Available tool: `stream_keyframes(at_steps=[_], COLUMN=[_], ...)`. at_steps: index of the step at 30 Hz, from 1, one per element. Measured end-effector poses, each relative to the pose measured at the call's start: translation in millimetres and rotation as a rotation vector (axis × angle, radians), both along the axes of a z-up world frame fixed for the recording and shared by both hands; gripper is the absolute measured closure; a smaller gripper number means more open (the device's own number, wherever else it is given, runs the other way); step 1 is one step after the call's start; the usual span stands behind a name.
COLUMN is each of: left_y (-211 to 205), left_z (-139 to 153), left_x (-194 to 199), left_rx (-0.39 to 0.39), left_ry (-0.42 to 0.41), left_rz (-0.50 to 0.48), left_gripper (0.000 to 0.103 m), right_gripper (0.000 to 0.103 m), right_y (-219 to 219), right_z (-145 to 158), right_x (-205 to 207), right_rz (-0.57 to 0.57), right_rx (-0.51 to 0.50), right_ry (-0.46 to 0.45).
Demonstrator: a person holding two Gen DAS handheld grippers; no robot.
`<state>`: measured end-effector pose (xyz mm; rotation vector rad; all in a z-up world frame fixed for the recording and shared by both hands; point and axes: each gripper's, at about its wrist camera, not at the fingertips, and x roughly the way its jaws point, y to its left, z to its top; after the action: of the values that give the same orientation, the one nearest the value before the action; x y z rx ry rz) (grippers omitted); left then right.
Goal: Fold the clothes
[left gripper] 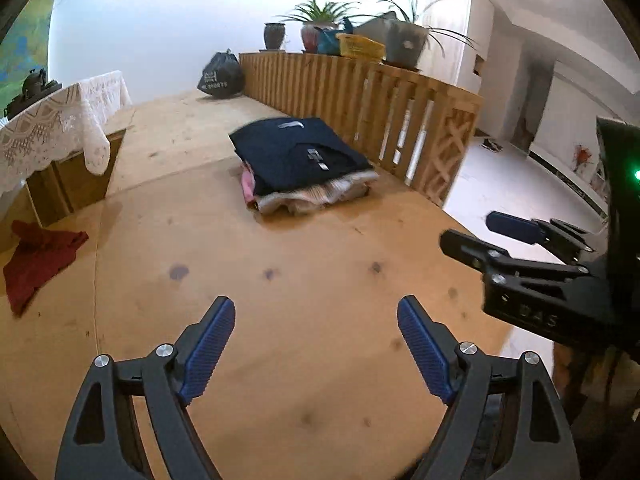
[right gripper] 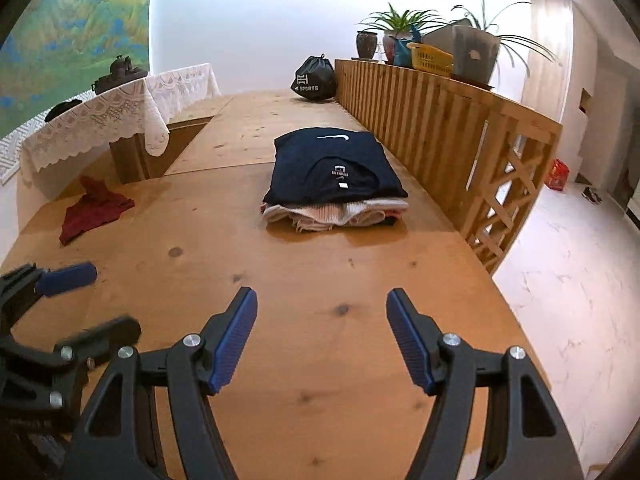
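Observation:
A folded navy shirt (left gripper: 296, 152) (right gripper: 336, 164) tops a stack of folded clothes (left gripper: 312, 196) (right gripper: 336, 214) on the wooden table (left gripper: 280, 280) (right gripper: 320, 280), close to the slatted rail. A crumpled red garment (left gripper: 38, 256) (right gripper: 96, 210) lies at the table's left edge. My left gripper (left gripper: 316, 316) is open over bare wood, well short of the stack, nothing between its blue pads. My right gripper (right gripper: 322, 308) is open too, also over bare wood with nothing in it. Each gripper shows at the side of the other's view: the right gripper (left gripper: 476, 228), the left gripper (right gripper: 108, 300).
A wooden slatted rail (left gripper: 360, 92) (right gripper: 432, 120) runs along the table's right side, with potted plants (left gripper: 316, 20) (right gripper: 400, 28) and a yellow basket (left gripper: 360, 46) on top. A black sports bag (left gripper: 220, 76) (right gripper: 314, 76) sits at the far end. A lace-covered table (left gripper: 56, 128) (right gripper: 104, 120) stands left.

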<state>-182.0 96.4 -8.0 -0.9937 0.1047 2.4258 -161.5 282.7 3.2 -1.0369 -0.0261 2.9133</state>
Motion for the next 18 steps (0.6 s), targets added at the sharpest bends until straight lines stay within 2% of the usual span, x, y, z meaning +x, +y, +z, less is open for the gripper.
stream_keyframes(at_steps=[2, 7, 11, 18], left_y=[-8, -37, -58, -79], left_z=[-1, -4, -7, -10], left_x=[17, 47, 72, 122], left_rx=[-0.010, -0.007, -0.021, -0.012], left_ry=[-0.001, -0.012, -0.024, -0.015], left_rz=[0.005, 0.108, 0.191, 0.234], left_gripper=[0.020, 0.021, 0.021, 0.021], right_gripper=[0.036, 0.036, 0.036, 0.036], right_y=[-9, -31, -41, -63], right_z=[0, 1, 1, -11], right_x=[13, 42, 64, 103], right_rz=[0.020, 0.054, 0.080, 0.113], right_rx=[0.009, 0.044, 0.022, 0.037], right_ry=[0.001, 0.019, 0.021, 0.013])
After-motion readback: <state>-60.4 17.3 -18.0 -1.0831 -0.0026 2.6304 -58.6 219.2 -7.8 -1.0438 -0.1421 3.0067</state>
